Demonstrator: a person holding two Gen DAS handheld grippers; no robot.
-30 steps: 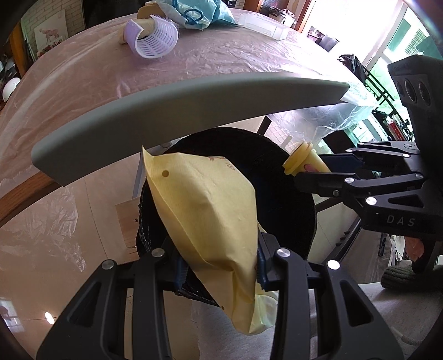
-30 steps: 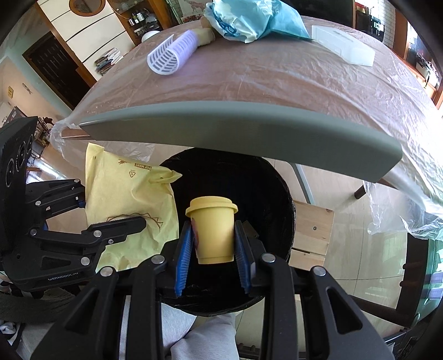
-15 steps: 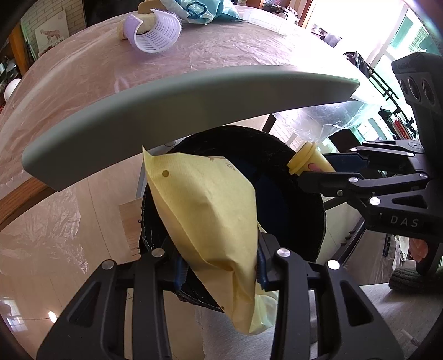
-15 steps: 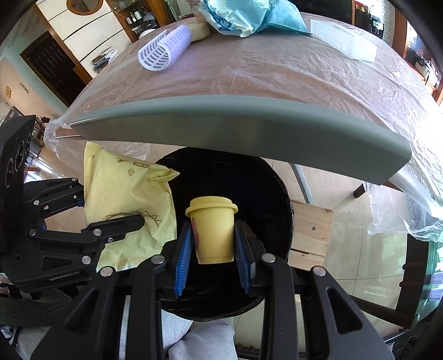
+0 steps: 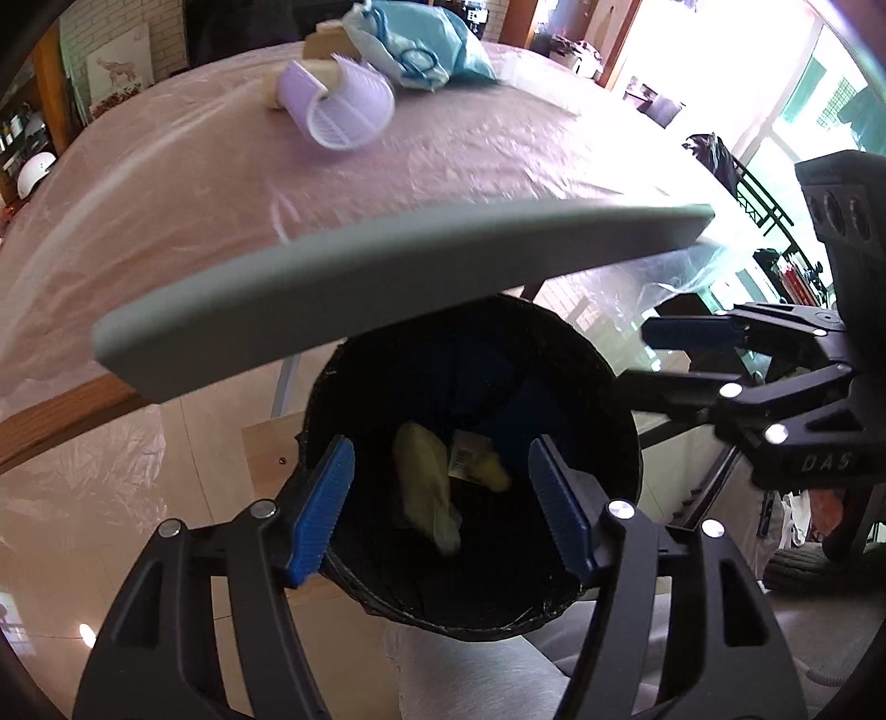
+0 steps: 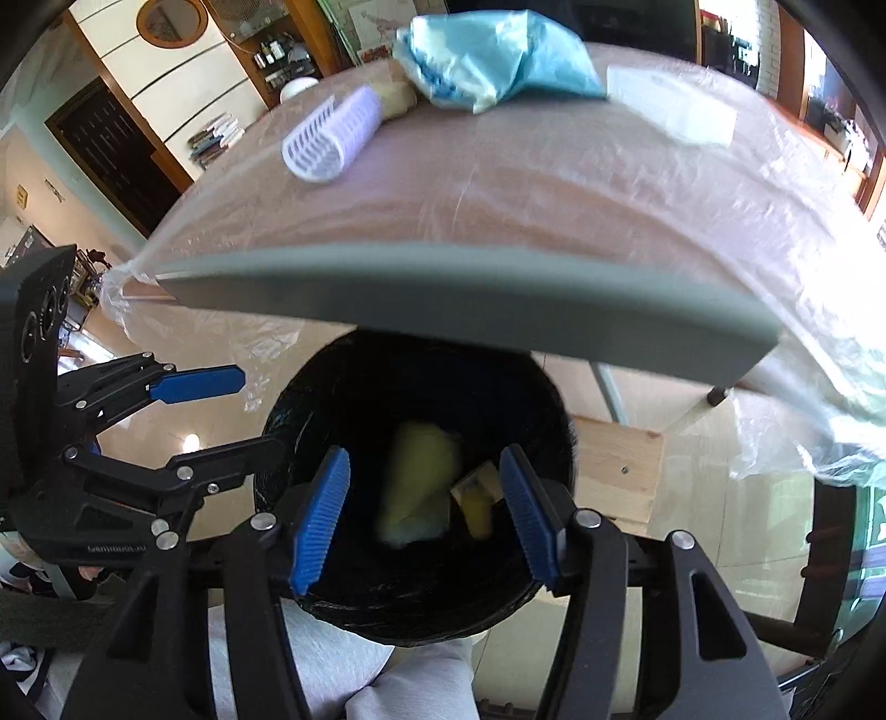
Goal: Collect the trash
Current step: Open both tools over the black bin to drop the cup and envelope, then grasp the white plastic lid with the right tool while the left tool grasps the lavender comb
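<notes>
The tabletop (image 5: 498, 183), covered in clear plastic sheeting, fills the upper half of both views, with its grey edge (image 6: 443, 288) curving across the middle. Below that edge, toward 6 o'clock, stands a round black bin (image 5: 609, 399) lined with a dark bag, its mouth facing up at both cameras.

The left hand-held gripper (image 5: 443, 504) hangs over the bin with its blue-padded jaws spread wide and nothing between them. The right hand-held gripper (image 6: 423, 512) is likewise spread wide and empty above the bin opening; in the left view it reaches in from 3 o'clock, and in the right view the left one reaches in from 9 o'clock.

Inside the bin, near the bottom, lies a crumpled yellow paper bag (image 6: 415, 487), blurred in the right view. Just beside it toward 3 o'clock sits a yellow cup (image 6: 477, 512), lying on its side as far as can be told, next to a small pale label or scrap (image 5: 464, 454).

On the tabletop toward 12 o'clock rests a light blue plastic bag (image 6: 498, 55), with a lilac ribbed roller (image 6: 332, 135) lying on its side near it at 11 o'clock. A beige block (image 5: 321, 47) touches the roller's far end. In the right view, a white rectangular box (image 6: 670, 108) sits at 1 o'clock. A pale wooden board (image 6: 614, 471) lies on the floor beside the bin.
</notes>
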